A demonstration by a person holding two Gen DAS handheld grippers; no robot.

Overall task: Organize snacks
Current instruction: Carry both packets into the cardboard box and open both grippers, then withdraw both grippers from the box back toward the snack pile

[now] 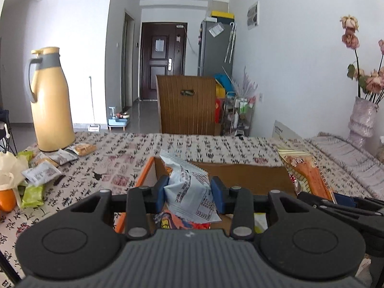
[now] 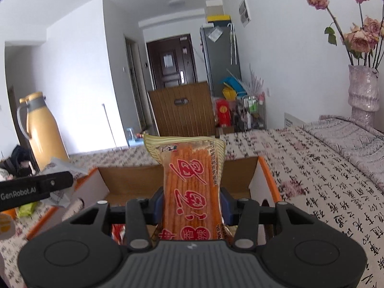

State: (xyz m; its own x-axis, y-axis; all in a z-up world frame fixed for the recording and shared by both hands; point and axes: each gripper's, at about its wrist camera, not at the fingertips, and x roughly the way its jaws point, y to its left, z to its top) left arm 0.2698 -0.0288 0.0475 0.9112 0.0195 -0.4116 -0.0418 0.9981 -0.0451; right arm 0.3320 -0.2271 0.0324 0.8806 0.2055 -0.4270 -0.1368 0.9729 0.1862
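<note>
The left gripper [image 1: 190,193] is closed partway on a crinkled grey-white snack packet [image 1: 189,192], its blue pads pinching the packet's sides. The right gripper [image 2: 192,202] clamps a long orange packet of spicy sticks [image 2: 192,187] in the same way, standing upright between the pads. Both packets hang over an open cardboard box [image 1: 252,175] with orange edges, which sits at 12 o'clock just ahead of each gripper; a few bright wrappers already lie in its bottom.

The risks, as I judge them: the foil is slick and puffed with air, so a packet could slide out of the pads and land on the printed tablecloth [image 1: 120,153] rather than in the box. The two grippers are close side by side, so they could bump over the narrow opening. The tall orange packet might catch the box wall and tip out.

More flat sachets [image 1: 43,175] lie at 9 o'clock, near a smooth yellow thermos jug [image 1: 51,105].
</note>
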